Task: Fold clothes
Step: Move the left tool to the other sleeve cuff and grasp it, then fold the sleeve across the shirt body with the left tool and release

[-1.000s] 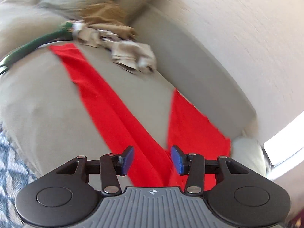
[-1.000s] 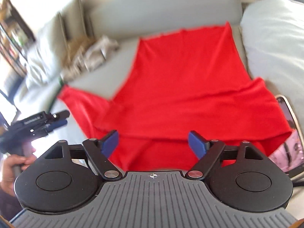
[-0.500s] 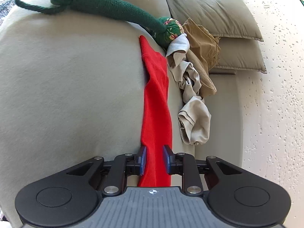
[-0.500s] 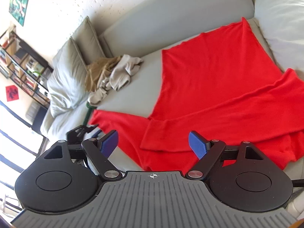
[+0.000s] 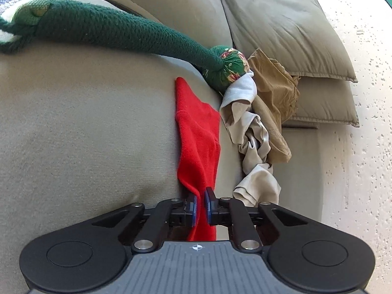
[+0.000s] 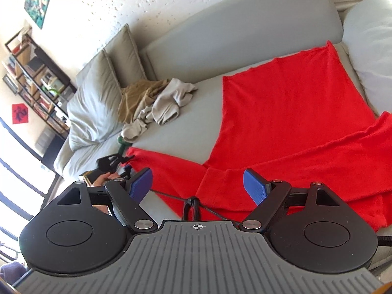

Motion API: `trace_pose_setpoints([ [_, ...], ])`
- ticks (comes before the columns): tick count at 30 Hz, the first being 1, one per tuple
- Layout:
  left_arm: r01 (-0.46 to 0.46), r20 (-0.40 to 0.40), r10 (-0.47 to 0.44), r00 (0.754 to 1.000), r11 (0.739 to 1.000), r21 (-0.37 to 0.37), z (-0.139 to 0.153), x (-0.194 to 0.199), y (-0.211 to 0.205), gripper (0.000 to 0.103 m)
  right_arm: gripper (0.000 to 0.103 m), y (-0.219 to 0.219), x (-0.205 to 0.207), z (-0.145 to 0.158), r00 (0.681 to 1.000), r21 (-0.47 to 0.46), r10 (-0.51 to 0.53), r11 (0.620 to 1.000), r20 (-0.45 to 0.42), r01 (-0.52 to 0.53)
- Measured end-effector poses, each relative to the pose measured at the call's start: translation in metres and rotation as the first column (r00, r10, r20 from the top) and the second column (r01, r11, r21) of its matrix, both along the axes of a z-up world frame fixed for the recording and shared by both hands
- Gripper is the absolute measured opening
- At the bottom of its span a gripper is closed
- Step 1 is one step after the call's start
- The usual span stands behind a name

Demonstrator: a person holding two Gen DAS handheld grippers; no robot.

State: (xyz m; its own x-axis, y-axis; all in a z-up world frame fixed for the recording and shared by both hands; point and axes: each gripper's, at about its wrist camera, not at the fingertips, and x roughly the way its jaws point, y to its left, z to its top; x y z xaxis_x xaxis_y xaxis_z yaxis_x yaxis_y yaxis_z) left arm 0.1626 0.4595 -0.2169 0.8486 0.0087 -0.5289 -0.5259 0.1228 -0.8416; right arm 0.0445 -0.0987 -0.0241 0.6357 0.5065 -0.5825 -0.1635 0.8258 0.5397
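Note:
A red garment (image 6: 289, 122) lies spread on a grey sofa seat (image 6: 191, 120), body to the right, one sleeve stretched left along the front. My left gripper (image 5: 200, 207) is shut on that red sleeve (image 5: 197, 137) near its end; it also shows in the right wrist view (image 6: 115, 160) at the sleeve's tip. My right gripper (image 6: 198, 185) is open and empty, held above the sleeve and the garment's lower edge.
A pile of tan and beige clothes (image 5: 259, 127) lies just right of the sleeve, also seen in the right wrist view (image 6: 154, 103). A green knitted toy (image 5: 117, 34) lies on the seat. Cushions (image 5: 281, 24) lean at the back. A white pillow (image 6: 370, 49) is far right.
My left gripper closed its fingers onto the red sleeve after moving to its end. My right gripper rose and tilted, staying open.

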Motion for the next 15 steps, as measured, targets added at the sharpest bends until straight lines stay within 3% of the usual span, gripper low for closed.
trace_pose_setpoints([
  [4,0.088,-0.043,-0.081,0.996,0.974,0.209,0.032,-0.003,-0.006,0.002,0.083,-0.010,-0.005,0.001,1.000,0.014,-0.005,1.000,0.010,0.005],
  [7,0.175,-0.052,-0.168,0.984,0.905,0.387,0.070,-0.003,-0.029,0.002,0.083,-0.019,-0.009,0.002,1.000,0.030,-0.019,0.999,0.017,0.019],
  [10,0.268,-0.082,-0.269,0.960,0.787,0.556,0.109,-0.003,-0.065,0.002,0.083,-0.031,-0.015,0.002,0.999,0.046,-0.040,0.998,0.023,0.039],
  [15,0.365,-0.154,-0.403,0.902,0.524,0.769,0.163,-0.017,-0.166,0.002,0.083,-0.063,-0.029,0.003,0.994,0.087,-0.108,0.991,0.031,0.105],
])
